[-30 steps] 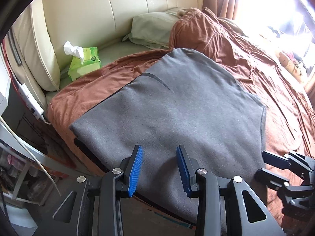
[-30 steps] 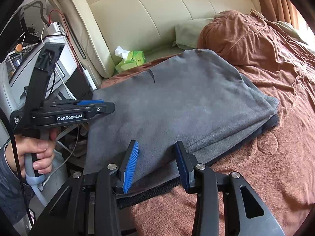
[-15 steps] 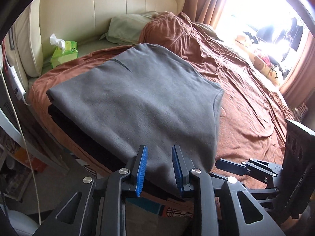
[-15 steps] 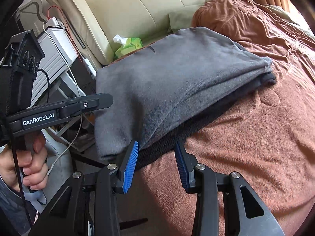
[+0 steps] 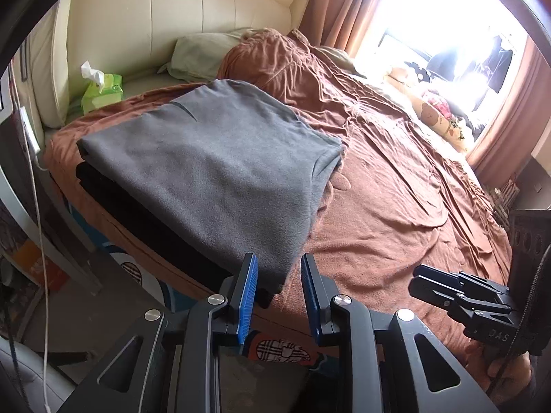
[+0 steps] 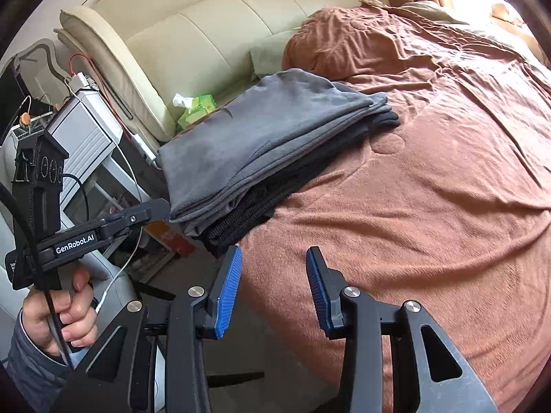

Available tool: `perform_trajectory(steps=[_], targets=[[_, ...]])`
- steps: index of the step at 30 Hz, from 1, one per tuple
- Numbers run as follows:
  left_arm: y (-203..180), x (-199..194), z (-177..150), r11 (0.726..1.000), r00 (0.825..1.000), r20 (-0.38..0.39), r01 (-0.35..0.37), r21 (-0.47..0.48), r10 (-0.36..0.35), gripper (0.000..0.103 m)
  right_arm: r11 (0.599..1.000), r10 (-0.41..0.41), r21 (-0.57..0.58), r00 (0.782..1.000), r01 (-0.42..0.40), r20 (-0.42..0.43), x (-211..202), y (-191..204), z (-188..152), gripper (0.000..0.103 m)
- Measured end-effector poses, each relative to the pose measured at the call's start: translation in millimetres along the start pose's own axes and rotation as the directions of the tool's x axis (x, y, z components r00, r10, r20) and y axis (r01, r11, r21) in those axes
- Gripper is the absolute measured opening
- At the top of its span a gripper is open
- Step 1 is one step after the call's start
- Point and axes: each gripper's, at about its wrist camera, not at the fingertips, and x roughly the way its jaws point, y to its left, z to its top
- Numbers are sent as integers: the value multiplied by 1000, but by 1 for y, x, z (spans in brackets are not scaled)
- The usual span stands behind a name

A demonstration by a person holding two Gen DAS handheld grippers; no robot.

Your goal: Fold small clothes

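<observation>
Brown bedspread [image 5: 396, 206] now fills much more of both views than a second ago, as both grippers have drawn back from the folded grey garment [image 5: 213, 165], which lies at the bed's near corner on top of a darker black one [image 6: 275, 192]. The left gripper [image 5: 278, 292] has closed a little; its fingers stand narrowly apart, empty, the grey hem just beyond them. The right gripper [image 6: 272, 285] has just been opening, fingers apart over bare bedspread, nothing between. Only the left view shows the bright window [image 5: 430, 34]; only the right shows the left hand [image 6: 58, 316] on its handle and the stack's layered edge.
</observation>
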Motion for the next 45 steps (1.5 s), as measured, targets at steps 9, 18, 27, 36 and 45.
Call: perform_trajectory(steps=[9, 18, 27, 36, 45], targets=[[-38, -40, -8, 995, 994, 107, -32, 90, 22, 87, 990, -138, -3, 985, 139, 104, -88, 9, -22, 98], [-72, -77, -18, 985, 983, 182, -31, 171, 0, 103, 966, -257, 7, 954, 259, 154, -147, 26, -36, 103], [-115, -113, -34, 976, 972, 236, -40, 214, -12, 103, 962, -272, 21, 938, 274, 213, -202, 18, -62, 103], [-158, -128, -61, 969, 966, 256, -34, 243, -31, 103, 953, -296, 23, 920, 301, 256, -241, 11, -101, 103], [-190, -134, -86, 966, 962, 270, -23, 256, -49, 103, 946, -318, 24, 908, 324, 273, -276, 0, -132, 103]])
